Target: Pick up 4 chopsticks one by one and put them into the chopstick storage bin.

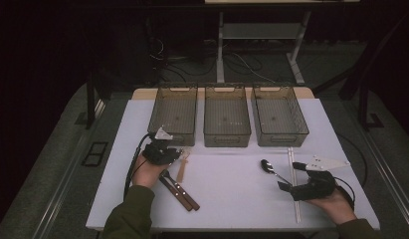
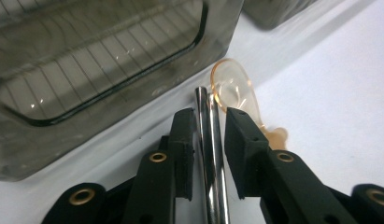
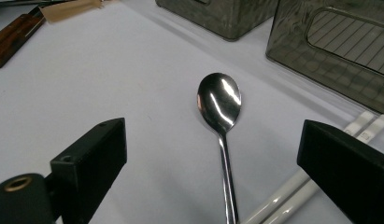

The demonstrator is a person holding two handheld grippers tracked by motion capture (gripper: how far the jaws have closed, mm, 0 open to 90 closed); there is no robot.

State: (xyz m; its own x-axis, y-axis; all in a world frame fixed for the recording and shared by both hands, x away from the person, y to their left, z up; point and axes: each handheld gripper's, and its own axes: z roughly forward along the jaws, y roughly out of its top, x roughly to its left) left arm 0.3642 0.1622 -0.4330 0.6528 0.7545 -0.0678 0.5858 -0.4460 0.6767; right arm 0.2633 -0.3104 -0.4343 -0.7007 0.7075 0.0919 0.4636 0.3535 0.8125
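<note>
The left gripper [image 2: 209,122] holds a thin metal rod [image 2: 209,154] between its narrow jaws, but the rod's lower end is cut off, so I cannot tell what utensil it is. Just beyond lies a clear orange plastic spoon [image 2: 234,91] before the grey bin [image 2: 105,60]. The right gripper [image 3: 213,158] stands wide open – the steel spoon [image 3: 220,102] lies between its jaws, untouched, and I read no writing anywhere.
</note>
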